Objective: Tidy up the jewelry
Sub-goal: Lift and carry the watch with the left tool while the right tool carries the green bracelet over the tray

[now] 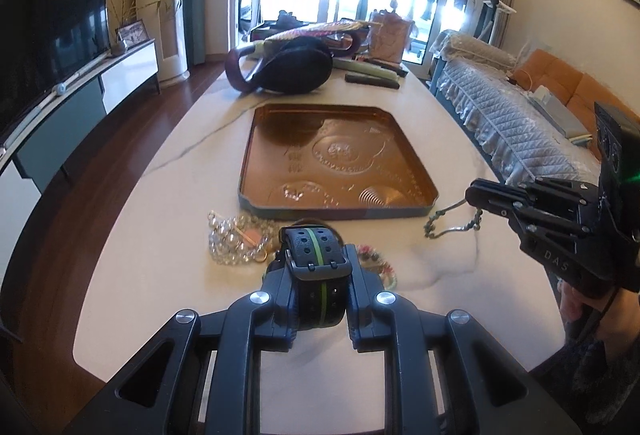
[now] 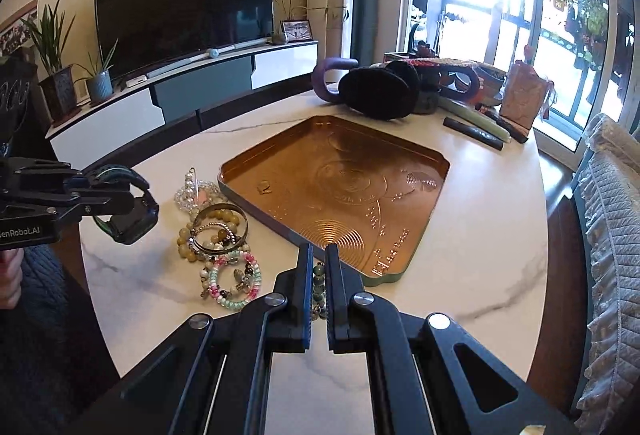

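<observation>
Currently both tongs are raised above the white marble desk (image 2: 472, 219), each carrying one item. Left tongs (image 1: 316, 271) are clamped on a black watch (image 1: 314, 267) with a green stripe down its strap; the strap loop sits between the pads, buckle facing the camera. From the right wrist view the same watch (image 2: 128, 207) hangs clear of the desk surface, at the left edge.

Right tongs (image 2: 319, 271) are clenched, pads nearly together, pinching a thin green beaded bracelet (image 2: 319, 275). From the left wrist view that bracelet (image 1: 452, 223) dangles below the right tongs' tips, off the desk, near the tray's right corner.

Copper-coloured tray (image 2: 400, 275) with embossed circles lies at mid-desk; its interior holds no jewelry that I can make out.

Remaining jewelry lies on the desk just beside the tray's near edge: a clear-bead bracelet (image 2: 196, 191), a metal bangle (image 2: 218, 223) over yellow beads, and a pink, white and mint beaded bracelet (image 2: 236, 279).

Far end of desk: dark earmuffs (image 2: 376, 91) and assorted clutter.
</observation>
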Demonstrator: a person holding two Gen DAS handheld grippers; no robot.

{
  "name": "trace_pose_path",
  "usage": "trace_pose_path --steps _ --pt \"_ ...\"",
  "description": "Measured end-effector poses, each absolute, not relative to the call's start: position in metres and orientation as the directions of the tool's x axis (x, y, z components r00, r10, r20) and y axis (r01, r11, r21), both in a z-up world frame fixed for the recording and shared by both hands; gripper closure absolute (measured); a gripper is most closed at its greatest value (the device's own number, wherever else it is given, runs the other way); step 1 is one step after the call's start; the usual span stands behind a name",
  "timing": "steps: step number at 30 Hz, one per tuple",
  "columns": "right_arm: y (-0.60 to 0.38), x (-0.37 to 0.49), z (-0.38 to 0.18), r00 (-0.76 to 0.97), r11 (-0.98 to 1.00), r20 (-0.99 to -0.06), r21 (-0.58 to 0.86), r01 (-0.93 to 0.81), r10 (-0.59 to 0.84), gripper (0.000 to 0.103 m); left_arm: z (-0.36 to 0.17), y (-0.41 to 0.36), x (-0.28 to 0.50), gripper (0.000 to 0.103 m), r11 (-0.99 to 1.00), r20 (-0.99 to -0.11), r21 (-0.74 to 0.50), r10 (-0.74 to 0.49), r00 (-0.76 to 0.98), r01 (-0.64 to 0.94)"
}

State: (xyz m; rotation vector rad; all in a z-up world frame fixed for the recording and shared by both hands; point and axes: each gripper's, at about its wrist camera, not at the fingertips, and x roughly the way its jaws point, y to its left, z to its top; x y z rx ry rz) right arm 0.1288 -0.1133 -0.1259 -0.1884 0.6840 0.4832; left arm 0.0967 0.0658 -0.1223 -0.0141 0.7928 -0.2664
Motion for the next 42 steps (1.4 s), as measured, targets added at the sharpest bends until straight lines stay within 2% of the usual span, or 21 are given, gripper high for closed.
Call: trace_pose_path --steps 12,19,28,34,37,42 --pt "-0.110 0.122 -0.071 0.737 0.878 -0.561 -0.039 -0.478 0.377 0.098 -0.066 0.034 0.108 0.083 0.950 -0.624 -0.063 -0.277 0.730 0.306" --pt "-0.109 0.134 -0.027 0.784 0.883 -0.480 -0.040 -0.468 0.393 0.098 -0.031 0.019 0.126 0.083 0.936 -0.580 -0.048 -0.309 0.753 0.348" --pt "-0.108 0.157 0.000 0.803 0.887 -0.411 0.031 -0.461 0.432 0.098 0.001 0.024 0.168 0.083 0.924 -0.507 -0.118 -0.372 0.777 0.365" --pt "-0.100 0.179 -0.017 0.786 0.878 -0.417 0.067 -0.474 0.456 0.098 -0.022 0.024 0.200 0.083 0.924 -0.499 -0.138 -0.376 0.781 0.357" --pt "-0.102 0.199 -0.040 0.764 0.877 -0.452 0.094 -0.472 0.460 0.098 -0.055 0.025 0.228 0.083 0.937 -0.567 -0.127 -0.337 0.752 0.324" --pt "-0.111 0.234 -0.083 0.727 0.876 -0.504 0.151 -0.457 0.466 0.098 -0.092 0.030 0.261 0.083 0.938 -0.647 -0.175 -0.340 0.683 0.300"
